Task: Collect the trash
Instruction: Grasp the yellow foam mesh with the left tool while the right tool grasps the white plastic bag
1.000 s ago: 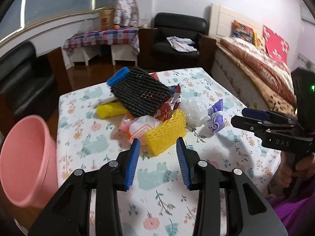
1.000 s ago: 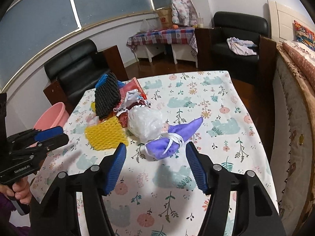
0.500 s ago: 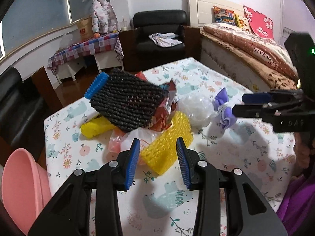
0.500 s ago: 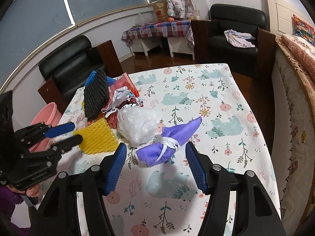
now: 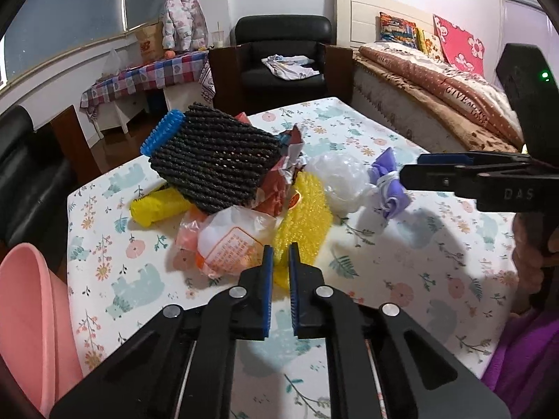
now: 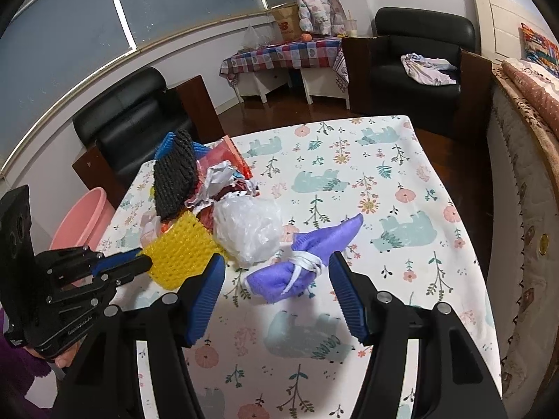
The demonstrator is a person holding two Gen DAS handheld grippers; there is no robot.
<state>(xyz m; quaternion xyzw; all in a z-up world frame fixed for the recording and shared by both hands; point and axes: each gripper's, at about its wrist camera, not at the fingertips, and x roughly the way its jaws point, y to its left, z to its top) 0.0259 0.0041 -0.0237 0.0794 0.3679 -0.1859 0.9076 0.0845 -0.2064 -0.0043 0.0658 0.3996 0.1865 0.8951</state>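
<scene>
A pink bin waits at the counter's left edge. The left tongs have just snapped together on the yellow foam net's near edge; so thin a bite may slip when lifted. The right tongs stand spread around the purple bundle.

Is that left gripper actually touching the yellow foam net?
Touching. In the left wrist view the left gripper has just closed, its blue pads pinching the near edge of the yellow foam net; the right wrist view agrees.
</scene>
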